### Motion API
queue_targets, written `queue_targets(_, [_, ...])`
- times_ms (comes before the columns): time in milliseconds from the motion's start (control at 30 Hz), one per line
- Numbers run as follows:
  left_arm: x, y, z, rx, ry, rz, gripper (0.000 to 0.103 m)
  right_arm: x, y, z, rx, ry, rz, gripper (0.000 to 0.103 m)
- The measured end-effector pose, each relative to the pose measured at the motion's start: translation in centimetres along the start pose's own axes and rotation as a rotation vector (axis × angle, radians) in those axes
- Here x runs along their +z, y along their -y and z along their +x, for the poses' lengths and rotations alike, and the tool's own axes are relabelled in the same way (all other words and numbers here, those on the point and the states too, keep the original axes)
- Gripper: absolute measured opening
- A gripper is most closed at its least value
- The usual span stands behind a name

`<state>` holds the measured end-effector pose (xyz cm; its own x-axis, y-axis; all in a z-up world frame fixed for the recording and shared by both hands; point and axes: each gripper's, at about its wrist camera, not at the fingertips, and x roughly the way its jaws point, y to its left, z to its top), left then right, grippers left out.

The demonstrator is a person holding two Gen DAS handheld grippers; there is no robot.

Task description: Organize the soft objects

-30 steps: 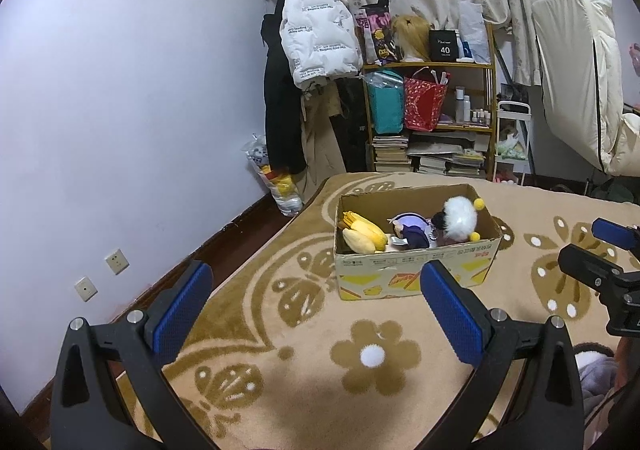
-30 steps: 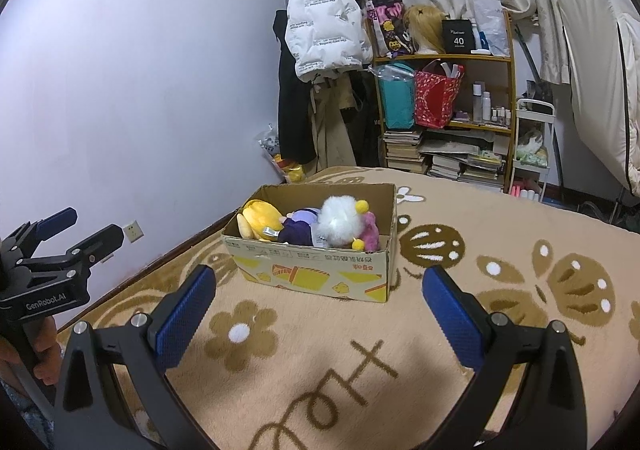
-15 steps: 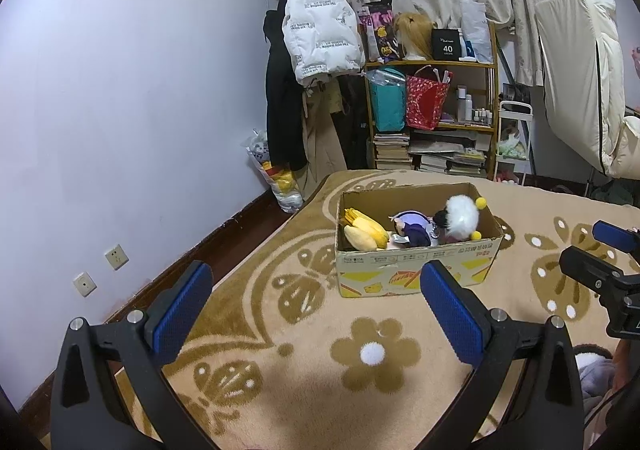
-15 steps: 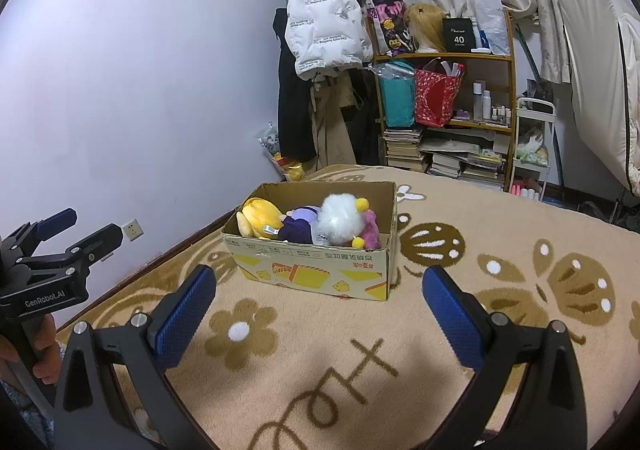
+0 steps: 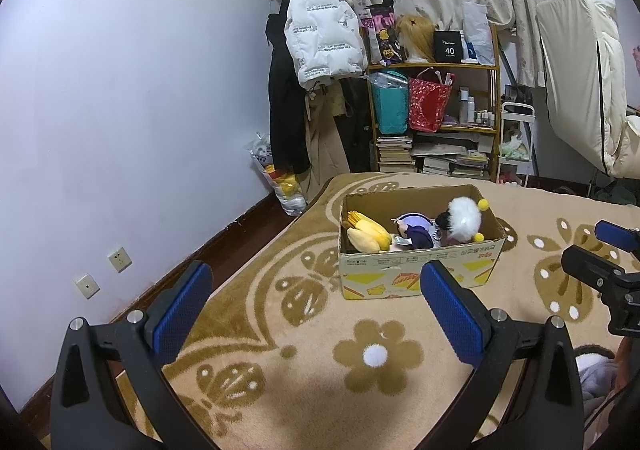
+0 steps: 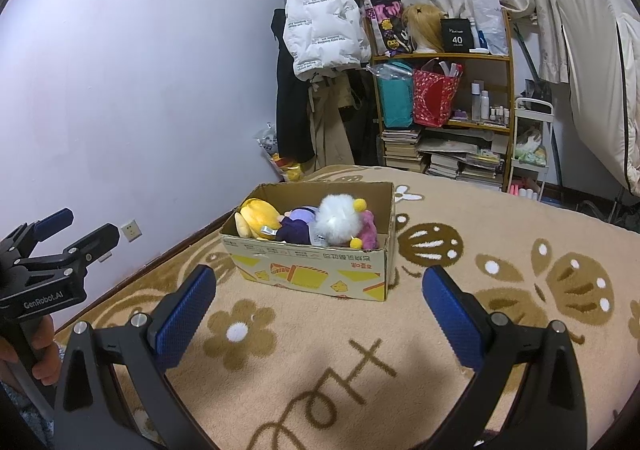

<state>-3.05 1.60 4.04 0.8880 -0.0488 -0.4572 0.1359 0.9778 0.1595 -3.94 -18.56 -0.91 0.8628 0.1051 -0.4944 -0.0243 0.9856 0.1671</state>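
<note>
A cardboard box [image 5: 420, 274] [image 6: 312, 270] stands on the patterned carpet. It holds a yellow plush [image 5: 368, 236] [image 6: 258, 216], a purple plush [image 5: 416, 232] [image 6: 298, 224], a white fluffy plush with yellow pompoms [image 5: 462, 220] [image 6: 338, 220] and a pink plush [image 6: 370, 228]. My left gripper [image 5: 316, 302] is open and empty, held back from the box. My right gripper [image 6: 320, 306] is open and empty, also short of the box. The right gripper shows at the left wrist view's right edge [image 5: 604, 262]; the left gripper shows at the right wrist view's left edge [image 6: 68, 240].
A beige and brown carpet [image 5: 304, 330] covers the floor. A wooden shelf [image 5: 436, 118] with bags, books and bottles stands at the back. Coats [image 5: 316, 38] hang beside it. A lilac wall [image 5: 120, 110] runs along the left. A cream padded cover [image 5: 580, 90] hangs at right.
Both grippers have drifted slightly; the box sits a little differently in each view. Both stay open and empty.
</note>
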Motion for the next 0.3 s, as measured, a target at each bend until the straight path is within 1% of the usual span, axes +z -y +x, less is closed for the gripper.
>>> queue_targets(233, [0.19,0.21,0.02,-0.011,-0.005,0.012,0.103,0.04,0.04,-0.04,-0.003,0.001,0.000,0.103])
queue_targets(300, [0.27,0.13,0.01,-0.024,-0.010,0.008,0.103,-0.01,0.08,0.02,-0.006,0.003,0.000,0.103])
